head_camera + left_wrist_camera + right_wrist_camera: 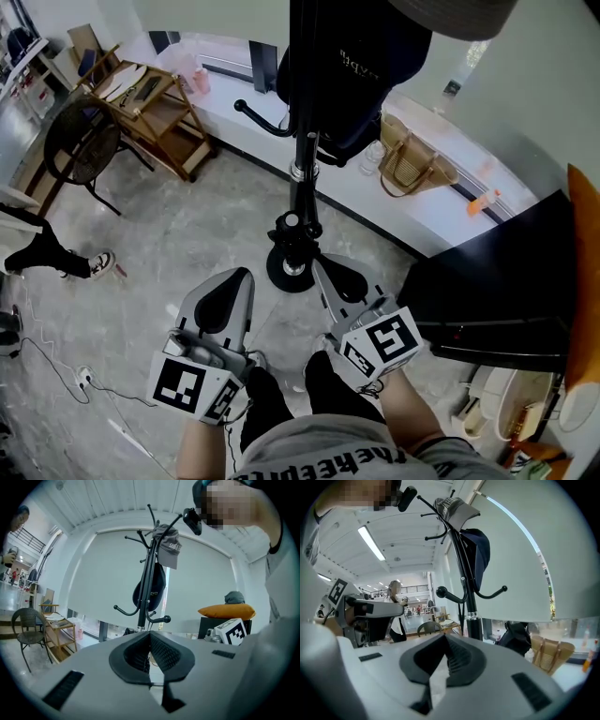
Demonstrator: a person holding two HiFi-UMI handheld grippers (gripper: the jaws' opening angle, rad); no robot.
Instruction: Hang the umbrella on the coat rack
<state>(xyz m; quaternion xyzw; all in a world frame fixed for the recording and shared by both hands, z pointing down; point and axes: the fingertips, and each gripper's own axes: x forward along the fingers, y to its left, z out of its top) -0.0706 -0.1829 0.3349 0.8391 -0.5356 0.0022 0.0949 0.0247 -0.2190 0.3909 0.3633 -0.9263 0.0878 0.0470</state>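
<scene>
Facing the coat rack (302,178), the left gripper (236,281) and the right gripper (330,272) both hold their jaws pressed together, with nothing between them.

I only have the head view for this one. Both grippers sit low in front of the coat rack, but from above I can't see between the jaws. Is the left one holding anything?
Observer: No. In the left gripper view the left gripper has its jaws together with nothing between them.
Operator: And the right?
Observer: The right gripper is shut and empty too, going by its own view.
Operator: What hangs on the rack? I see only a dark mass.
Observer: A grey cap sits at the top of the coat rack, just above the dark bag.
</scene>
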